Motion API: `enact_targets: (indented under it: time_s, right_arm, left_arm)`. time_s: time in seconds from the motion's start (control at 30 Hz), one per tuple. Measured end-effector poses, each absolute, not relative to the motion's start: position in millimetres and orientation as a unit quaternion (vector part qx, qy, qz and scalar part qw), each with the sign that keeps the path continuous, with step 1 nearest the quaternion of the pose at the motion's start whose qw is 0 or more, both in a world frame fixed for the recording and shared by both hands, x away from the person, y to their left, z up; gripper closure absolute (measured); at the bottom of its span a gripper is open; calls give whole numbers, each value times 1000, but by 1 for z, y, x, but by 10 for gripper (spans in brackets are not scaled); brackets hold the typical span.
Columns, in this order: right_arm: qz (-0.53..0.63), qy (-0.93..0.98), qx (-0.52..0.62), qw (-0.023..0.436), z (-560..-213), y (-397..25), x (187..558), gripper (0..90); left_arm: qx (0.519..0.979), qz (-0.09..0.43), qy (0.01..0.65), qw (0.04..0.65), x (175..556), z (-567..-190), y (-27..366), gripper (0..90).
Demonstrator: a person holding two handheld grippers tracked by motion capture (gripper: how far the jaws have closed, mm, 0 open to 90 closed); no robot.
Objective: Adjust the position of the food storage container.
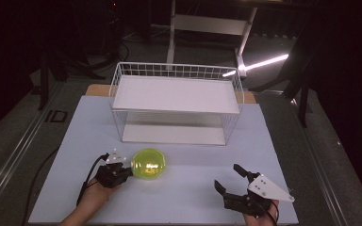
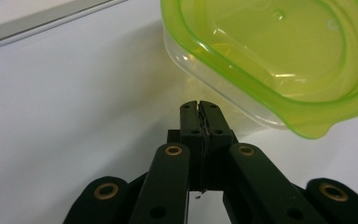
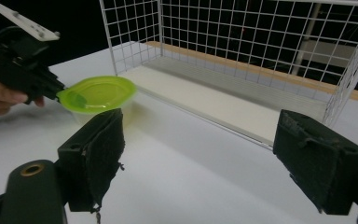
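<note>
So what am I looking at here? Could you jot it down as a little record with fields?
setting: white table in a dark room
shelf: white wire rack with two flat white boards, standing at the far side of the table
container: clear plastic box with a green lid, lid on, in front of the rack
left gripper: jaws closed, tips just beside the box's base
right gripper: jaws wide open, holding nothing, away from the box
hands: one holds each gripper

Glossy translucent green plastic lid (image 2: 279, 51) on a clear plastic container (image 2: 205, 84); white-coated wire rack (image 1: 176, 101); matt white surface (image 1: 184, 188); matt black plastic claws, the right claw (image 3: 205, 158) rough-padded.
</note>
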State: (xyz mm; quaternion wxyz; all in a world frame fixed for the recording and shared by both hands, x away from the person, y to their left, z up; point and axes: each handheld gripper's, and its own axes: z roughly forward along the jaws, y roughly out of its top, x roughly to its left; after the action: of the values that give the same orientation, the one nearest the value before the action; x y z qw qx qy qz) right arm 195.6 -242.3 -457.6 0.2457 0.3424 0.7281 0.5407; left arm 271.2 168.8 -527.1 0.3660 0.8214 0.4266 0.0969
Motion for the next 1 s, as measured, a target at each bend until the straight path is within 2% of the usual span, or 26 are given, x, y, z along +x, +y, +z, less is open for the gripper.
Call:
enact_targets:
  time_s: [0.23, 0.5, 1.0]
  right_arm:
    - [543, 727, 342, 245, -458, -244, 195, 162]
    - [543, 727, 343, 242, -458, -245, 195, 162]
    - [540, 730, 345, 238, -459, -245, 195, 162]
  left_arm:
    - [825, 96, 420, 366, 284, -529, 150, 899]
    - [814, 98, 432, 375, 288, -527, 153, 899]
    - [820, 83, 419, 381, 301, -530, 127, 899]
